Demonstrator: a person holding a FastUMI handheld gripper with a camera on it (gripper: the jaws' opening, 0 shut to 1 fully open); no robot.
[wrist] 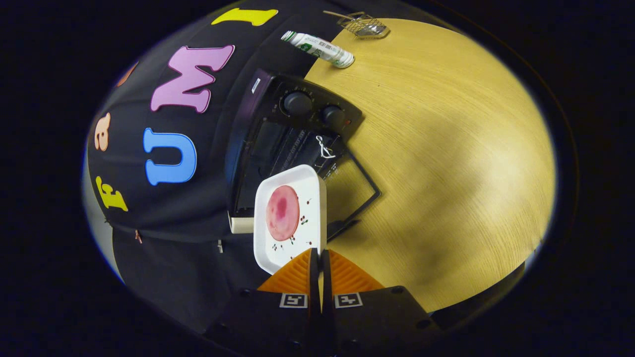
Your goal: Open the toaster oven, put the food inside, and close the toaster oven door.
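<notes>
My gripper (320,258) is shut on the near rim of a white rectangular plate (307,191), which it holds up in the air. A round pink slice of food (282,212) lies on the plate. Beyond the plate stands the black toaster oven (278,134) with two knobs (297,103) along one side. Its glass door (352,191) hangs open, folded down onto the table, and the dark cavity with its wire rack (290,148) shows. The plate's far end is in front of the oven's opening. The whole view is rolled to one side.
The oven stands on a light wooden table (446,148). A white and green tube (320,48) lies on the table past the oven. A small wire basket (367,26) sits at the far edge. Wide bare tabletop lies beside the open door.
</notes>
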